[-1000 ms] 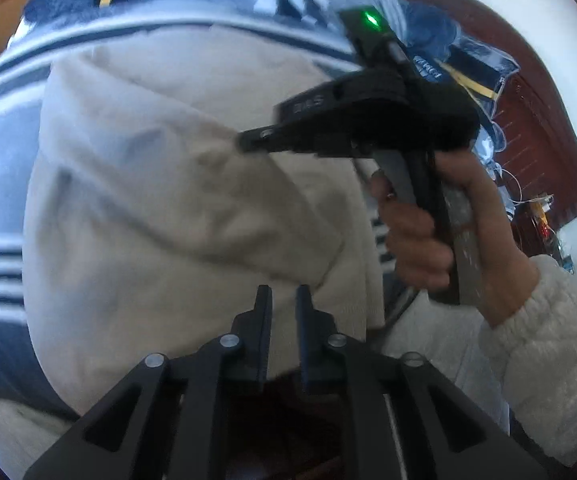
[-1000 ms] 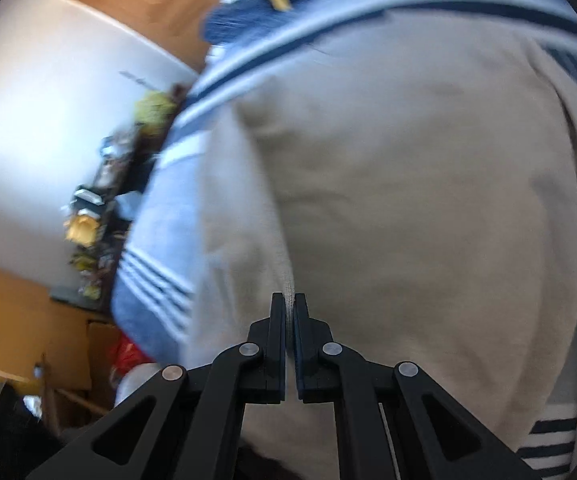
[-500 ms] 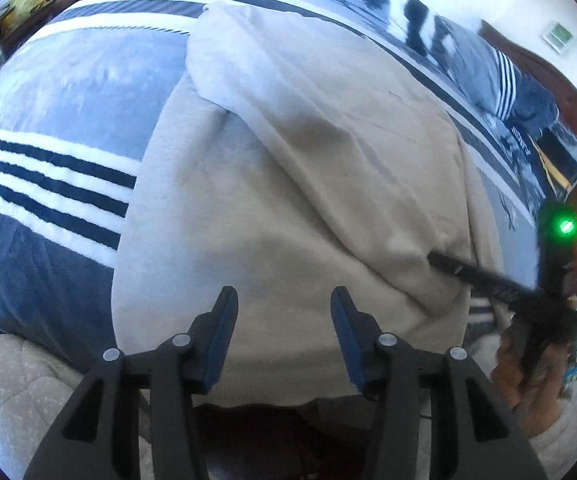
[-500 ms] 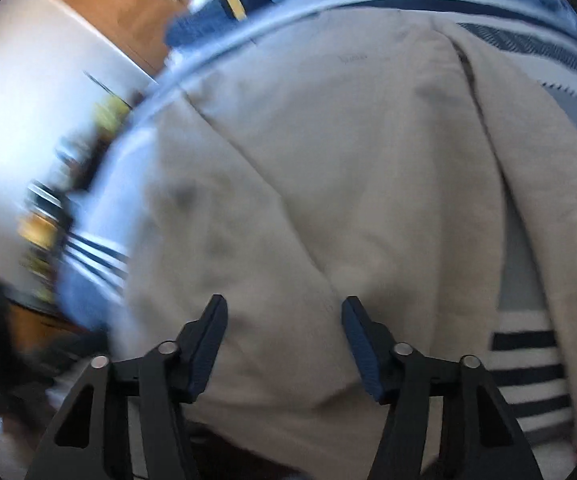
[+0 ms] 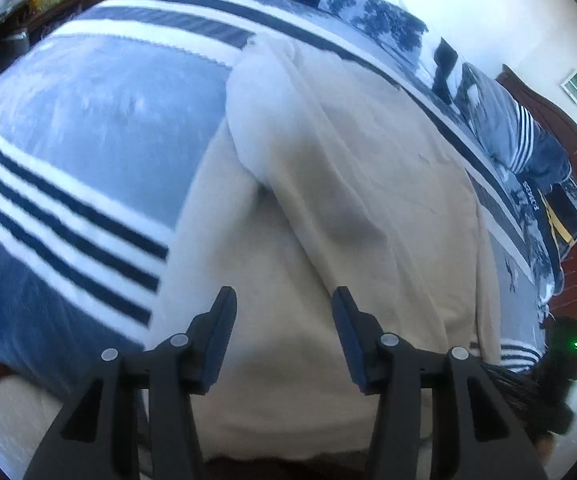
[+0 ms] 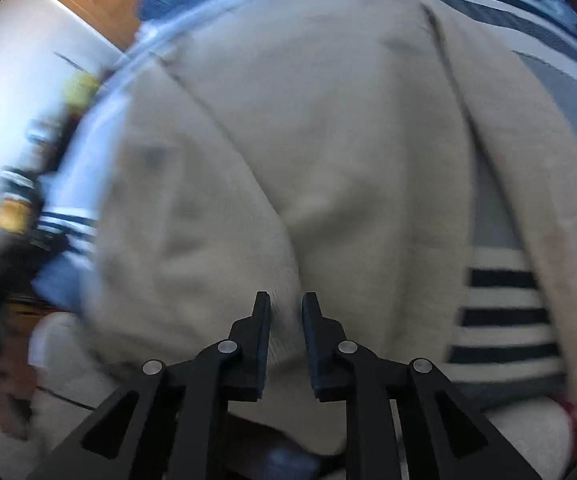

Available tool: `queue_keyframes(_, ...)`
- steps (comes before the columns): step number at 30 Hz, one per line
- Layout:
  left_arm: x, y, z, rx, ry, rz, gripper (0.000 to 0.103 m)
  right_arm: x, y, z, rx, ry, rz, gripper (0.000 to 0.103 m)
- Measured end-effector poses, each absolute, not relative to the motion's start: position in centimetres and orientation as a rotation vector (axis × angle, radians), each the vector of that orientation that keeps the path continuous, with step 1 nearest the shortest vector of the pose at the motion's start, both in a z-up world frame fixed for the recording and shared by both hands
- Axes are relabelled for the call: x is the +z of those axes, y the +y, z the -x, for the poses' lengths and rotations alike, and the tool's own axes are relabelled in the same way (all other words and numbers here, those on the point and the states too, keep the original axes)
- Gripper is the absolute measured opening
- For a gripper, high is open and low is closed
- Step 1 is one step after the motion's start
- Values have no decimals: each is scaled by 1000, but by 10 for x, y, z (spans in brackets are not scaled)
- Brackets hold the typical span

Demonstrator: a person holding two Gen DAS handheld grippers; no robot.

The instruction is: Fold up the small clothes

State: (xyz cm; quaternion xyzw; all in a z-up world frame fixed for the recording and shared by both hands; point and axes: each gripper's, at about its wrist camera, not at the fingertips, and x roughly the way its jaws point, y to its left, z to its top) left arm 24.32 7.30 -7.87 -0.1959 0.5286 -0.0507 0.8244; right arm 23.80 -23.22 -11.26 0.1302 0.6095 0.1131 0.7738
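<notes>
Item: beige garment [image 5: 328, 208], one flap folded over, lying on the striped bed cover [image 5: 88, 152].
My left tongs [image 5: 284, 336] have spread, empty; my right tongs [image 6: 286, 336] have been narrowing on its near hem — next fold beginning, I judge.

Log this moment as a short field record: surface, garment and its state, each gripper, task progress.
surface: bed with a blue, white and navy striped blanket
garment: beige garment, spread flat on the blanket, one side panel folded inward over the middle
left gripper: fingers apart above the garment's near hem, nothing between them
right gripper: narrow gap, jaws have just been closing; near edge of the garment sits between the fingers, pads not clearly pressing it
progress: partly folded, not yet a compact stack
</notes>
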Motion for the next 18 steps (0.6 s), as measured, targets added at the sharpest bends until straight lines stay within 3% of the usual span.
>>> queue_keyframes(1, -76, 75, -247, -93, 1111, 407, 48, -102, -231, -239, 285, 1270, -320, 25)
queue_keyframes(3, -69, 80, -255, -49, 1072, 374, 48, -75, -224, -242, 332, 1188, -325, 52)
queue_keyframes(4, -65, 81, -259, -24, 1057, 355, 49, -64, -222, -243, 334, 1159, -305, 72)
queue_keyframes(5, -61, 81, -264, 4, 1043, 330, 49, -46, -212, -248, 335, 1112, -263, 77)
queue_keyframes(9, -49, 84, -270, 91, 992, 268, 64, 1, -185, -278, 370, 1021, -165, 77)
queue_keyframes(11, -46, 81, -275, 118, 970, 234, 64, 15, -178, -288, 377, 987, -158, 82)
queue_keyframes(18, -47, 85, -291, 149, 970, 203, 65, 35, -147, -359, 397, 952, -132, 82)
